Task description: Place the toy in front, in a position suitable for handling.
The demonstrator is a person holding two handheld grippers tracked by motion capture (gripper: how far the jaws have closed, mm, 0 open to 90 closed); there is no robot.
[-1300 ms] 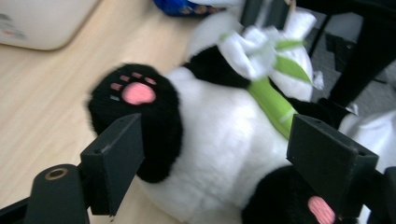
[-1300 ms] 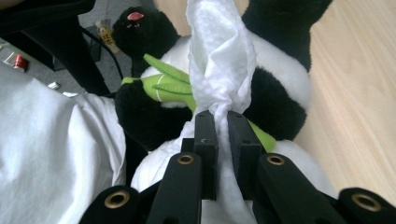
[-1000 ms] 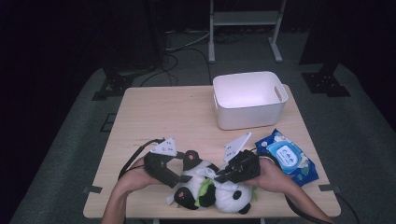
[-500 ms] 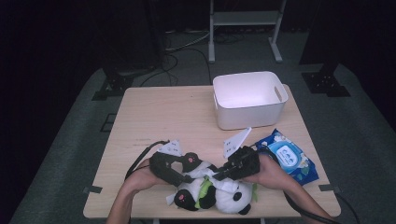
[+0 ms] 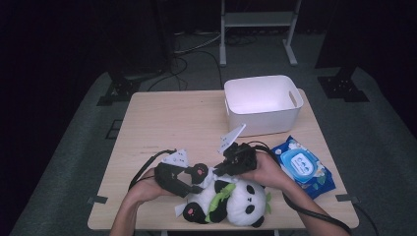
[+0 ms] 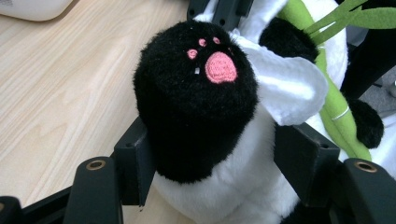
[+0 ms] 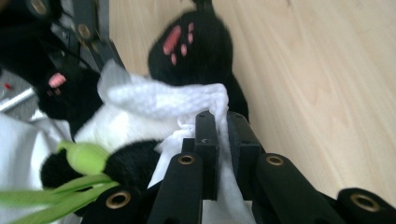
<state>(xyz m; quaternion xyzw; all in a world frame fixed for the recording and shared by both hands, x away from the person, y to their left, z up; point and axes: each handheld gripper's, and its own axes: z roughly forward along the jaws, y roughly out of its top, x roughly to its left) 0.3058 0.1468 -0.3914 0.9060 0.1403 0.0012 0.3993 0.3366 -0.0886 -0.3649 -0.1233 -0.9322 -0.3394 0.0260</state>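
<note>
Panda toy [image 5: 231,199] at the table's [image 5: 172,118] near edge: we steady its black leg [image 6: 196,107] between the closing left gripper's [image 5: 189,181] half-open jaws, so our right gripper [image 5: 223,167], clamped tight on a white wipe [image 7: 163,105], can rub the fur.

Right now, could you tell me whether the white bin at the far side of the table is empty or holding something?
Empty: in the high view the white bin stands upright, and its visible inside shows bare white floor and walls.

A plush panda [image 5: 231,199] lies at the table's near edge, white wipe [image 7: 187,105] over its belly.
</note>
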